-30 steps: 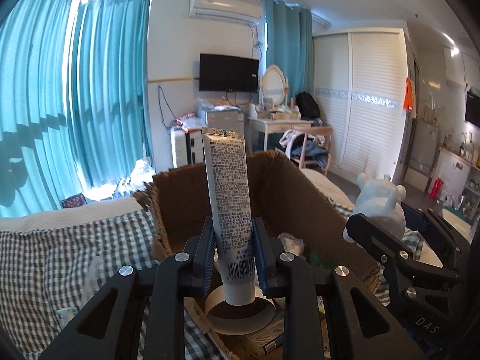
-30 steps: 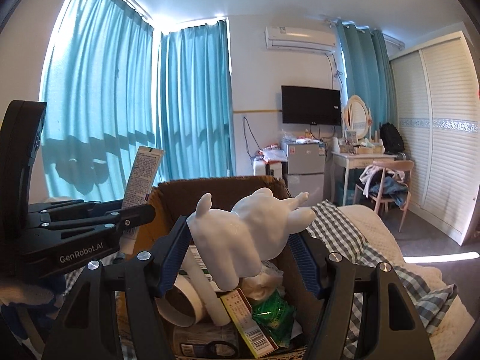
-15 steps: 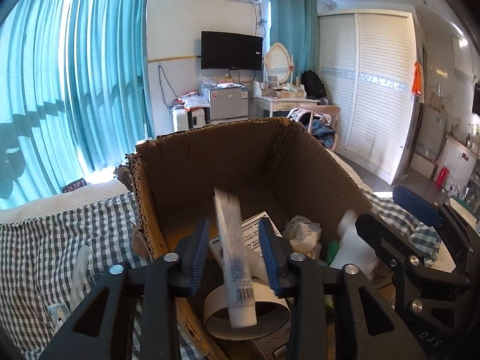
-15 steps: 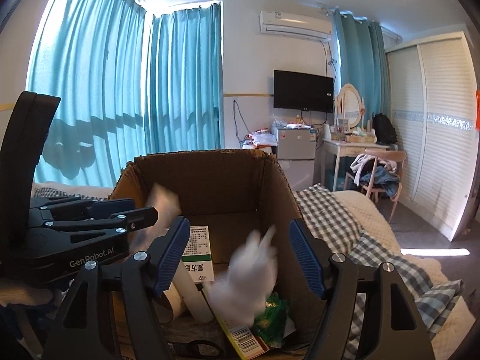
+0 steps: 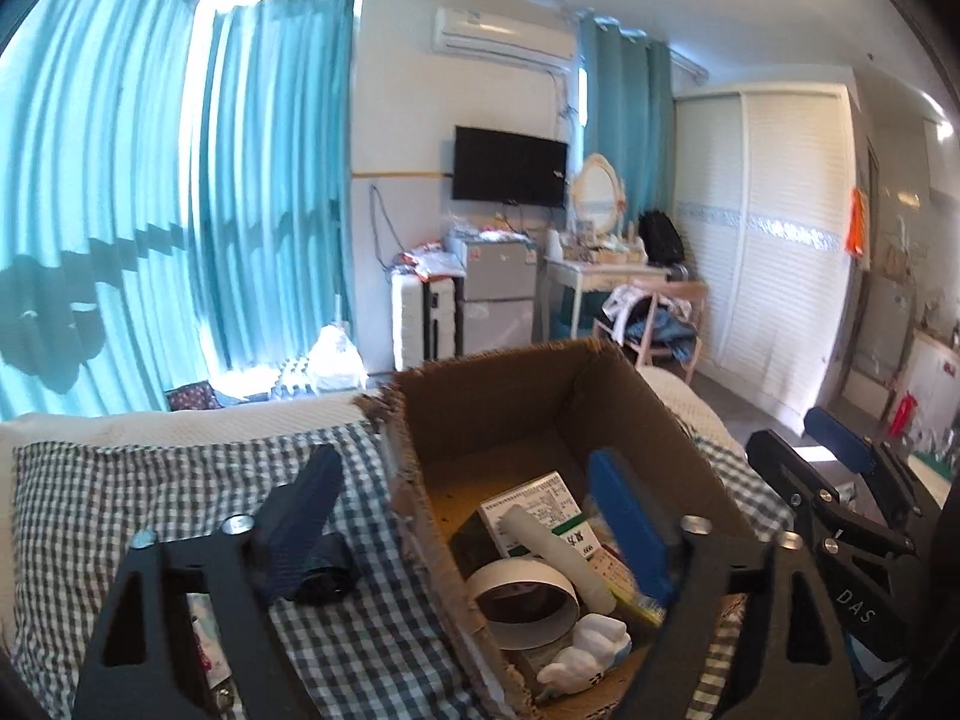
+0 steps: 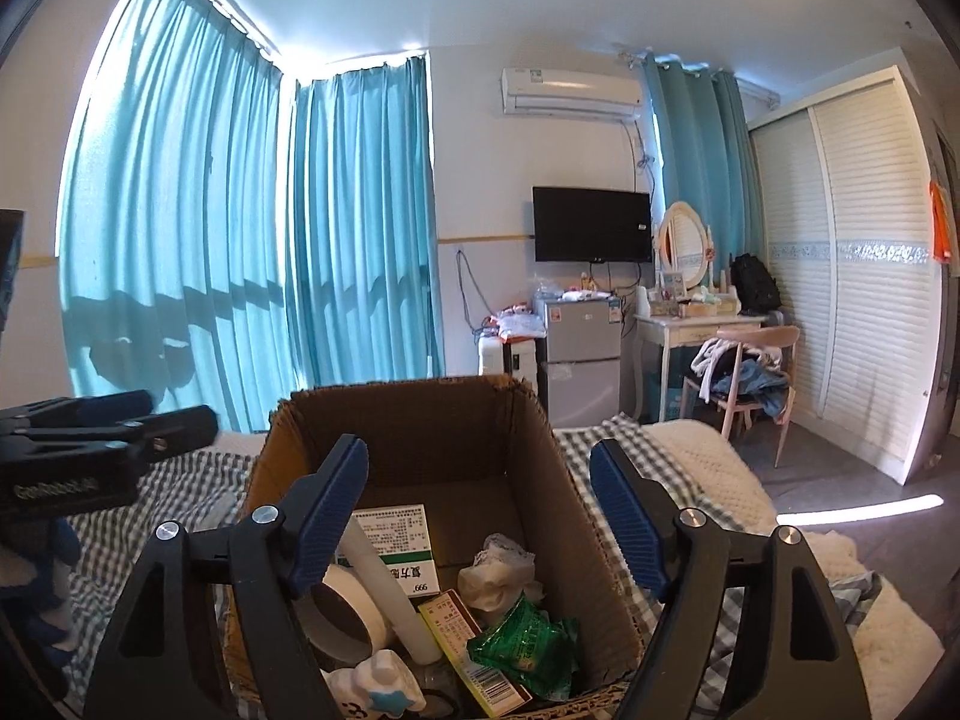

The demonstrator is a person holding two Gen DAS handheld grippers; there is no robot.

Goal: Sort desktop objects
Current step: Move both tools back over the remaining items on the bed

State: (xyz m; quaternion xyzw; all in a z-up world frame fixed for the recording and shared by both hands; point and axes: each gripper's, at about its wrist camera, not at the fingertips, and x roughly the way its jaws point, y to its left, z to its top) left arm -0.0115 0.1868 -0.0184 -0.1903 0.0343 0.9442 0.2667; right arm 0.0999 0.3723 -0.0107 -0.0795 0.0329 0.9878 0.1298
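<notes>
Both grippers hang over the cardboard box [image 6: 420,420] on the checked bedspread [image 5: 180,480], and both are empty. The left gripper [image 5: 468,516] has its blue pads [image 5: 624,522] spread wide, one outside the box's left wall and one over the inside. The right gripper [image 6: 480,510] is just as wide open above the box's middle, holding nothing. Inside, the white tube [image 6: 390,594] lies slanted, its long axis running from the far left down toward the near right, resting across the tape roll [image 6: 348,612] and the green-and-white medicine carton [image 6: 399,540]. The white bear figurine [image 6: 378,690] lies on its side at the near edge, beside a green packet [image 6: 522,642] and crumpled tissue [image 6: 498,570].
</notes>
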